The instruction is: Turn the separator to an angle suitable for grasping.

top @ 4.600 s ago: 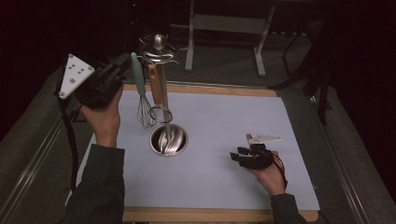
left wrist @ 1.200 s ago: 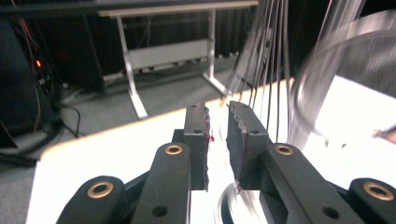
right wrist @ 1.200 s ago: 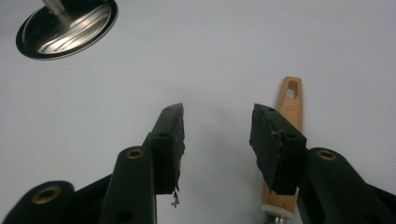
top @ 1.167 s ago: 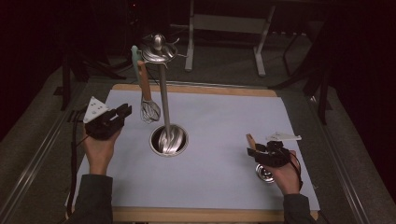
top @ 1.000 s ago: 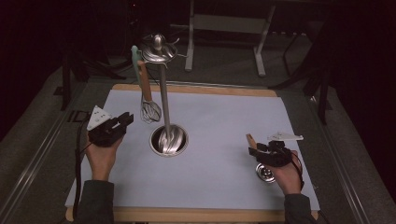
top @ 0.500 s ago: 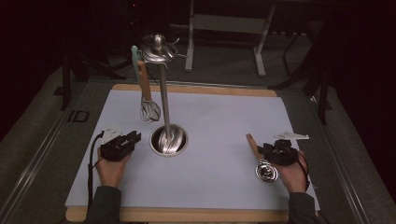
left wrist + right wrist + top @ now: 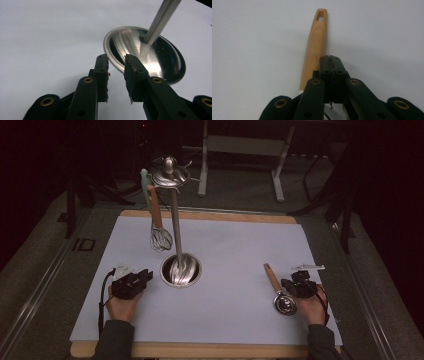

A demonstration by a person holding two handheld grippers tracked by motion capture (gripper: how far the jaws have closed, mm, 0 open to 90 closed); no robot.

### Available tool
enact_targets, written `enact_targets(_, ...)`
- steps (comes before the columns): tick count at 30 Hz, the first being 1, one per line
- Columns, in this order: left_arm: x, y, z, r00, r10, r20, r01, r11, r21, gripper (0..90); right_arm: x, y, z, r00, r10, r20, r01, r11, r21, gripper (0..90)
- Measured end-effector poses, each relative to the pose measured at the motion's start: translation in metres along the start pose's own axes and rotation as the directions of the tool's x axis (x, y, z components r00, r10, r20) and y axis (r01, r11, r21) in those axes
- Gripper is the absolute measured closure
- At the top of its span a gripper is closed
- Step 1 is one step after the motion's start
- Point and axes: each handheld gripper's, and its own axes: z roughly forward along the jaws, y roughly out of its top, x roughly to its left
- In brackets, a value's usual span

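A stand (image 7: pixel 176 220) is seen rising from a round base (image 7: pixel 181 270) on the mat (image 7: pixel 225 245), with a whisk (image 7: pixel 159 232) hung from its top. The left gripper (image 7: pixel 145 276) is held just beside the base; the right gripper (image 7: pixel 292 285) is held beside a wooden-handled spoon (image 7: pixel 279 290) lying flat.

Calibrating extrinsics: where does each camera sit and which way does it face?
High view: above the person's table edge, facing forward and down on the pale blue mat; both forearms, left gripper, right gripper.
Left gripper view: on the left gripper, looking low across the mat at the round steel stand base; own parted jaws.
Right gripper view: on the right gripper, looking along the wooden-handled steel utensil; own jaws together.
Shared: base, utensil.
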Motion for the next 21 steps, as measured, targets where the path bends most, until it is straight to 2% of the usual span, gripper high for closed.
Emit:
enact_targets(1, 0.002, -0.001, 0.000, 0.9999, -0.013, 0.001, 0.013, 0.9999, -0.005, 72.8, 0.000, 0.000, 0.002, 1.0000, -0.001, -0.001, 0.001, 1.0000, 0.004, 89.6)
enact_targets(5, 0.002, -0.002, 0.002, 0.9997, -0.022, 0.002, 0.022, 0.9997, -0.003, 72.9, 0.000, -0.001, 0.005, 1.0000, -0.007, -0.002, 0.007, 0.9998, 0.017, 89.7)
enact_targets(12, 0.003, -0.002, 0.004, 0.9997, -0.025, 0.006, 0.025, 0.9997, -0.001, 72.9, 0.006, 0.000, 0.012, 0.9992, -0.032, -0.023, 0.033, 0.9986, 0.041, 89.5)
enact_targets(17, 0.002, -0.002, 0.004, 0.9998, -0.020, 0.003, 0.020, 0.9998, 0.003, 72.9, 0.012, 0.001, 0.015, 0.9970, -0.052, -0.059, 0.054, 0.9973, 0.049, 89.4)
enact_targets(18, 0.002, -0.002, 0.004, 0.9999, -0.016, 0.003, 0.016, 0.9999, 0.007, 72.9, 0.016, 0.002, 0.016, 0.9950, -0.067, -0.074, 0.071, 0.9960, 0.053, 88.4)
enact_targets(21, 0.002, -0.002, 0.005, 0.9999, -0.014, 0.003, 0.014, 0.9999, 0.009, 72.9, 0.020, 0.003, 0.016, 0.9939, -0.079, -0.077, 0.084, 0.9951, 0.052, 84.7)
